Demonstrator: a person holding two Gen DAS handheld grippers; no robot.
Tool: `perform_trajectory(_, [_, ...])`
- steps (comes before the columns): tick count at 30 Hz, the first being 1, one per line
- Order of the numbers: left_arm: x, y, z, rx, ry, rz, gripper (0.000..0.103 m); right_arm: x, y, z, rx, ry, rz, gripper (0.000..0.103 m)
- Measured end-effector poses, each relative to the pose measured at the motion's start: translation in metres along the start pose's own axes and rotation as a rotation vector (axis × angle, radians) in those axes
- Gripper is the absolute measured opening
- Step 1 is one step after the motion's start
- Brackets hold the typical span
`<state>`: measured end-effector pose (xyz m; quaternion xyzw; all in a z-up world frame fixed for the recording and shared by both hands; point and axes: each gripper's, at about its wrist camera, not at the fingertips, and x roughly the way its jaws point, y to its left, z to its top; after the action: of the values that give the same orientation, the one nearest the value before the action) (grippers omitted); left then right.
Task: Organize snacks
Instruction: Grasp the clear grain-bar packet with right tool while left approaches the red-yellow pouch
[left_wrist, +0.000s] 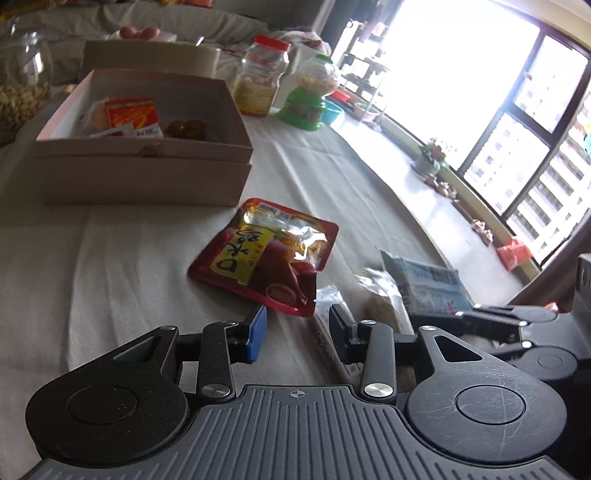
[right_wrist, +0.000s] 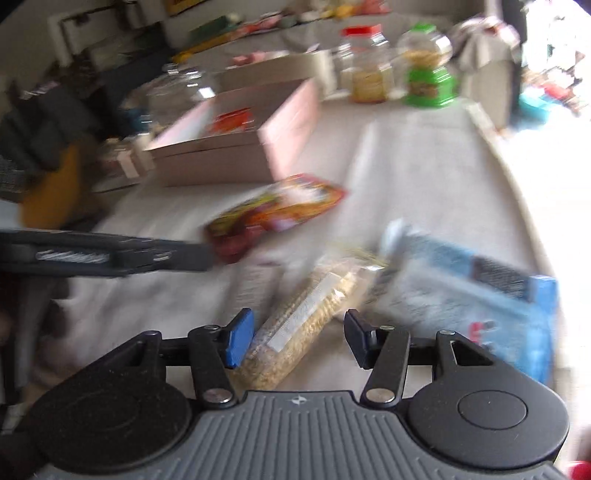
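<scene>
A red snack pouch (left_wrist: 266, 254) (right_wrist: 273, 210) lies on the cloth-covered table (left_wrist: 110, 266) in front of an open pink box (left_wrist: 147, 166) (right_wrist: 221, 162). In the box are an orange-red packet (left_wrist: 133, 116) and brown round snacks (left_wrist: 184, 129). My left gripper (left_wrist: 297, 325) is open just short of the pouch, with a small clear sachet (left_wrist: 328, 332) by its right finger. My right gripper (right_wrist: 298, 328) is open over a clear pack of crackers (right_wrist: 314, 306) (left_wrist: 380, 299), its pads not pressing on it. A blue-white packet (right_wrist: 461, 299) (left_wrist: 424, 284) lies to the right.
Behind the box stand a red-lidded jar (left_wrist: 260, 81), a green-based dispenser (left_wrist: 310, 96) and a round glass jar (left_wrist: 22, 85). The table's right edge runs beside a windowsill (left_wrist: 443, 206) with small pots. The right wrist view is blurred.
</scene>
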<state>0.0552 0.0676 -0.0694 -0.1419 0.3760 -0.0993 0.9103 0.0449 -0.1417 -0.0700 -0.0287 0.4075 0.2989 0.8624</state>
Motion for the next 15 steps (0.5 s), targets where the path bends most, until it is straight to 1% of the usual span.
perform_trajectory(1, [-0.001,-0.003,0.000,0.018,-0.014,0.011,0.042,-0.001,0.000,-0.002,-0.009,-0.007,-0.042,0.054])
perform_trajectory(2, [-0.001,-0.003,0.002,0.021,-0.037,0.018,0.042,-0.001,-0.002,-0.003,-0.010,-0.010,-0.059,0.054])
perform_trajectory(3, [0.000,0.000,0.004,0.003,-0.063,0.027,0.042,-0.002,-0.005,-0.005,0.005,-0.010,-0.056,0.054])
perform_trajectory(5, [0.006,0.014,0.009,-0.093,-0.084,0.076,0.042,-0.005,-0.009,-0.009,0.036,-0.015,-0.046,0.057])
perform_trajectory(7, [0.015,0.028,0.011,-0.165,-0.072,0.113,0.042,-0.011,-0.013,-0.013,0.054,-0.037,-0.047,0.062])
perform_trajectory(9, [0.026,0.034,0.012,-0.194,-0.044,0.107,0.042,-0.020,-0.017,-0.016,0.065,-0.070,-0.047,0.067])
perform_trajectory(10, [0.031,0.034,0.013,-0.200,-0.033,0.099,0.042,-0.024,-0.020,-0.017,0.072,-0.086,-0.046,0.068])
perform_trajectory(13, [0.045,0.025,0.021,-0.170,-0.034,0.061,0.042,-0.033,-0.027,-0.020,0.087,-0.131,-0.048,0.072])
perform_trajectory(15, [0.056,0.020,0.028,-0.149,-0.022,0.028,0.042,-0.030,-0.028,-0.019,0.086,-0.138,-0.059,0.073])
